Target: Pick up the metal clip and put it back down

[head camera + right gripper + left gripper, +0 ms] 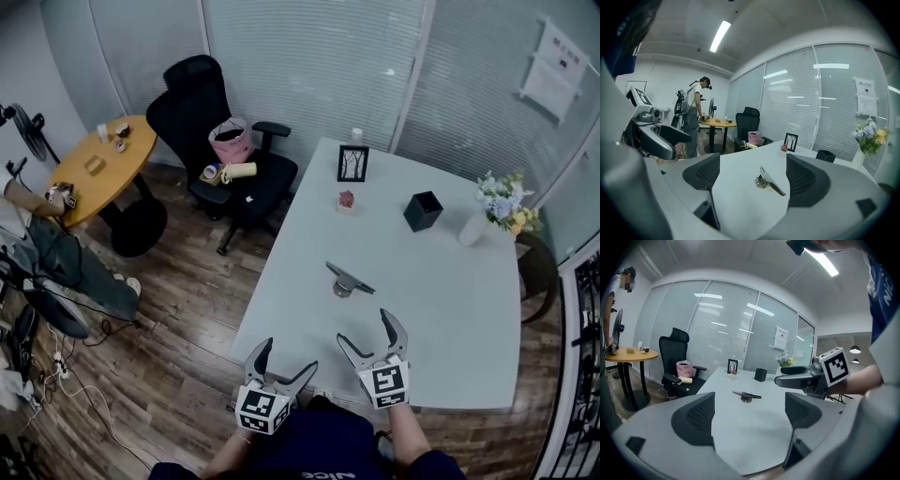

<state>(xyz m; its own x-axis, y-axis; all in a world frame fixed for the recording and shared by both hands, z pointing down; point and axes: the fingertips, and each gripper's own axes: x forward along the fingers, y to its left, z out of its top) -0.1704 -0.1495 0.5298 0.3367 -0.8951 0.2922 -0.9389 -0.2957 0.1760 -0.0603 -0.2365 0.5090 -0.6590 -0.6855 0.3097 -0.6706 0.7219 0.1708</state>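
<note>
Status: metal clip (349, 278) lies flat on the white table (450, 309), ahead of both jaw pairs, touching neither and lined up with each gap. Left gripper (278, 367) jaws wide, nothing between them. Right gripper (372, 333) jaws also wide and empty. Judgement: no grasp in hand, so this is either pre-pick or post-put-down; can't tell which. Writing: white lettering on the dark blue shirt (881, 296) is cut off, wall notice (555, 66) too small to read, marker cubes carry patterns only
</note>
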